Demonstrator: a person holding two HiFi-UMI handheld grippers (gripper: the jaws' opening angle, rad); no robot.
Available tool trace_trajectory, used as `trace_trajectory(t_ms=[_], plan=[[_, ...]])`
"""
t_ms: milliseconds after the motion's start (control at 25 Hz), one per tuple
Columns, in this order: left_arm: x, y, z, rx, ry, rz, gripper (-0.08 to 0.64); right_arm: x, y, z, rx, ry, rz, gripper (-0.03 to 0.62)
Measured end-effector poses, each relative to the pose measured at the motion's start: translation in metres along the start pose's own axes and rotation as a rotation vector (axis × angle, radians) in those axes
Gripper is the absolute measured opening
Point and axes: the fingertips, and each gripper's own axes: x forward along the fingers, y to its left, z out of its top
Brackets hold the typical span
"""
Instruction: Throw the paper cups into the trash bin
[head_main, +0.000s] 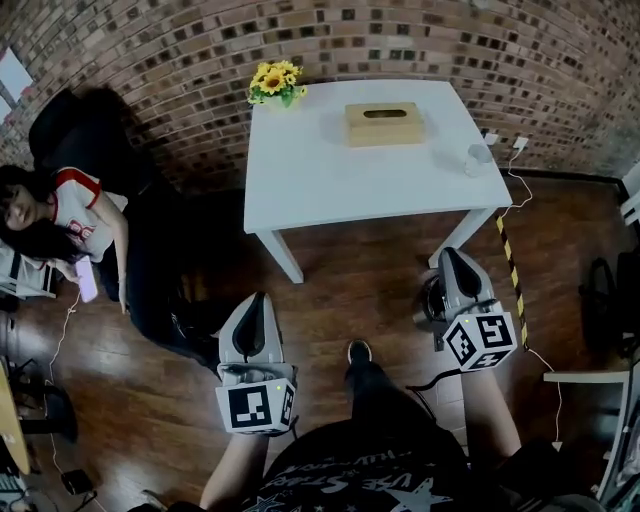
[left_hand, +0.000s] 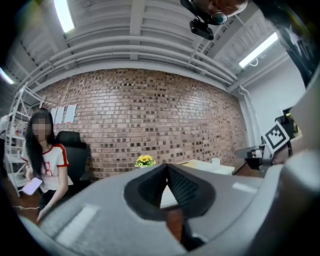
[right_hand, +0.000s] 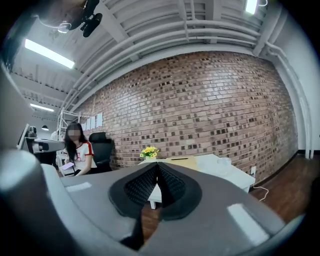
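Looking down from the head view, one small pale paper cup (head_main: 479, 157) was found upright on the white rectangular table (head_main: 330, 180), close to its right edge and near the front right corner. The cup lay ahead of the right gripper (head_main: 447, 253) and slightly to its right. That gripper was the nearer of the two. The left gripper (head_main: 262, 298) was held further back and well to the left.

In the right gripper view, the jaws were seen pressed together with nothing between them. The cup (right_hand: 223, 161) appeared right of the jaw line, at about jaw height. In the left gripper view, the jaws were likewise closed and empty, with the cup (left_hand: 215, 161) far off to the right.

The cup's long axis was vertical, so a level approach from the side was judged suitable. The right jaws would first have to be opened, then carried forward over the table's front edge.

The front right table leg (head_main: 470, 232) stood just ahead of the right gripper, below the tabletop. A light wooden tissue box (head_main: 384, 123) lay well apart to the cup's left. A bunch of yellow sunflowers (head_main: 276, 82) stood at the far left corner. Neither was judged to obstruct the path.

A dark round object (head_main: 431, 300) was partly hidden beside the right gripper on the floor. Whether it was the trash bin could not be told. A seated person (head_main: 80, 220) was well off to the left.
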Motion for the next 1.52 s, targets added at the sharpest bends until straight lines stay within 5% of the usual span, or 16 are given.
trace_trajectory(t_ms=[400, 600, 880, 1160, 1520], plan=[[0.13, -0.033, 0.02, 0.018, -0.021, -0.034, 0.005, 0.087, -0.074, 0.013, 0.016, 0.001, 0.001, 0.008], [0.151, -0.036, 0.028, 0.038, -0.028, -0.023, 0.005, 0.113, -0.062, 0.017, -0.085, -0.007, 0.062, 0.008], [0.18, -0.042, 0.027, 0.053, -0.039, -0.079, 0.005, 0.133, -0.041, 0.011, -0.092, -0.032, 0.091, 0.008], [0.245, -0.059, 0.019, 0.021, -0.036, -0.208, 0.005, 0.15, -0.077, 0.02, -0.105, -0.037, -0.04, 0.008], [0.356, -0.143, 0.013, -0.02, -0.032, -0.551, 0.005, 0.163, -0.169, 0.022, -0.04, -0.011, -0.373, 0.008]])
